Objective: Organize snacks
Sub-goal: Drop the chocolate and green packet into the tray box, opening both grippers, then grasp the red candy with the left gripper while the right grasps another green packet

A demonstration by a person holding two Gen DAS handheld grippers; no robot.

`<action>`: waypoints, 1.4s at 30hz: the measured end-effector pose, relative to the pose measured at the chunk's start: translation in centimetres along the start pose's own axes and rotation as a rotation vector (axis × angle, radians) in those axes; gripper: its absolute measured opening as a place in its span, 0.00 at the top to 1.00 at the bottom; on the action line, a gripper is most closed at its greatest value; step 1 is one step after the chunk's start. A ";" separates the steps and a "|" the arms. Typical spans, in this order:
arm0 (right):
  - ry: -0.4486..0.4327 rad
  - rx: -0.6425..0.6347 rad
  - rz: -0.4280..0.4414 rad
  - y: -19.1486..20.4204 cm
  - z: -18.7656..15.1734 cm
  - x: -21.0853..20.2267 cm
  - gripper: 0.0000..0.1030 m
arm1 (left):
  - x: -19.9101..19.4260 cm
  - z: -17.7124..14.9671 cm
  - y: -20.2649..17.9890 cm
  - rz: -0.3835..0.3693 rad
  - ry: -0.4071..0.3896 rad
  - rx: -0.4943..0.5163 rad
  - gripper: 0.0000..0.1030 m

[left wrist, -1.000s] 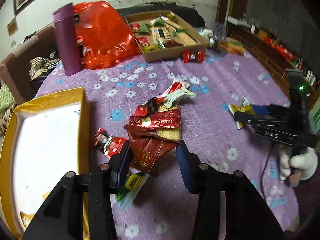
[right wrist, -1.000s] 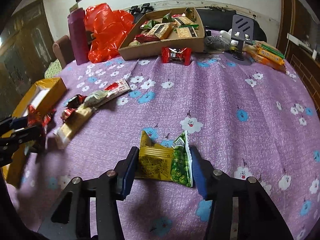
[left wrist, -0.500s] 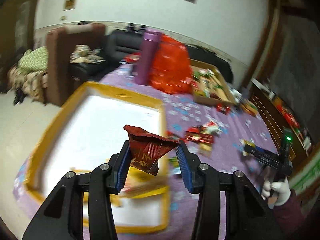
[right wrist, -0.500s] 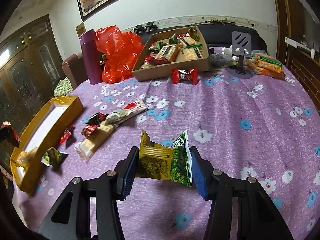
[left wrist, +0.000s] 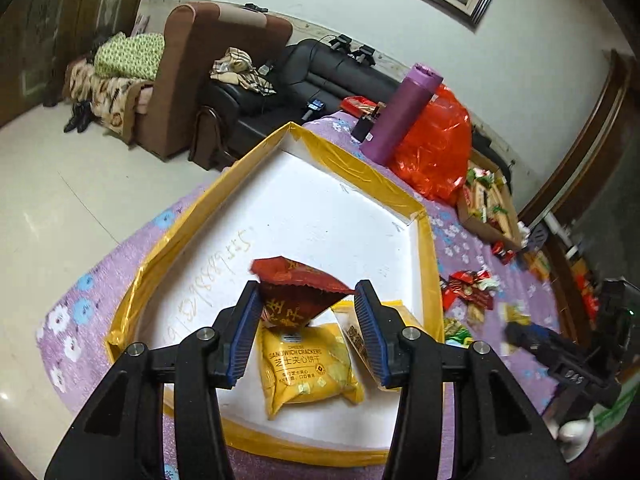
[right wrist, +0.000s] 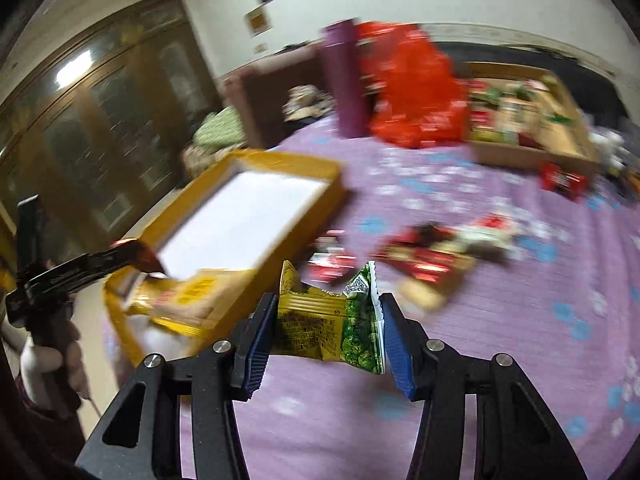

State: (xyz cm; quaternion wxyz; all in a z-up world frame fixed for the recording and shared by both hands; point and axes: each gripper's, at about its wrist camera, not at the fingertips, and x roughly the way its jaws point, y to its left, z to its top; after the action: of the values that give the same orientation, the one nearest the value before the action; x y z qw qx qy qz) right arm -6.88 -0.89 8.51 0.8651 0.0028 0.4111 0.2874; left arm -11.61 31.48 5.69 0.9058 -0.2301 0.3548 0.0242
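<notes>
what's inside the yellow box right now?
In the yellow box: a sandwich crackers pack and a second pack, mostly hidden by the left gripper and its red packet.

The yellow box [left wrist: 426, 240] had glossy, crinkled tape along its rim and a matt white floor. Inside it, the cracker packet [left wrist: 306, 364] was shiny yellow film. Above it, the red packet [left wrist: 296, 284] was matt foil with serrated edges. Beyond the box, the tablecloth [left wrist: 460, 248] was soft purple cloth, and the orange bag [left wrist: 436, 148] was glossy thin plastic.
</notes>
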 end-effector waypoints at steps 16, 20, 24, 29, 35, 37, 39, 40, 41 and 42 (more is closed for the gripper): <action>0.028 0.002 0.055 5.3 4.5 5.2 0.41 | -3.2 -0.8 0.5 -0.135 -0.059 -0.022 0.39; 0.074 0.050 -0.023 1.5 2.8 5.1 0.39 | -2.6 -1.3 -0.5 -0.161 -0.035 -0.009 0.39; 0.121 0.094 -0.020 -0.3 0.8 6.1 0.39 | -2.4 -1.8 -1.9 -0.166 -0.015 0.018 0.39; 0.170 0.025 -0.048 1.0 -0.2 7.8 0.44 | -3.0 -2.3 -4.1 -0.176 -0.004 0.073 0.39; 0.166 -0.025 -0.123 1.2 -1.4 6.1 0.59 | -2.7 -3.0 -7.2 -0.194 0.029 0.145 0.39; 0.171 -0.026 -0.152 0.2 -2.2 4.8 0.59 | -2.2 -3.4 -8.6 -0.202 0.048 0.180 0.39; 0.167 -0.025 -0.193 -1.2 -2.9 3.5 0.58 | -1.8 -3.8 -9.7 -0.206 0.060 0.203 0.39; 0.167 -0.025 -0.215 -1.8 -3.2 3.0 0.58 | -1.6 -3.9 -10.1 -0.209 0.067 0.212 0.39; 0.168 -0.026 -0.236 -2.4 -3.5 2.6 0.58 | -1.4 -4.1 -10.5 -0.211 0.073 0.219 0.39; 0.176 -0.024 -0.259 -3.3 -3.8 2.2 0.54 | -1.2 -4.3 -10.8 -0.213 0.079 0.222 0.39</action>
State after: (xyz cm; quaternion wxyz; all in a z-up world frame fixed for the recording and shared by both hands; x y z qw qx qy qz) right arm -6.88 -3.40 3.68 0.8556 -0.0857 0.4787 0.1772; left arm -12.97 20.09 8.05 0.9086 -0.1656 0.3641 -0.1204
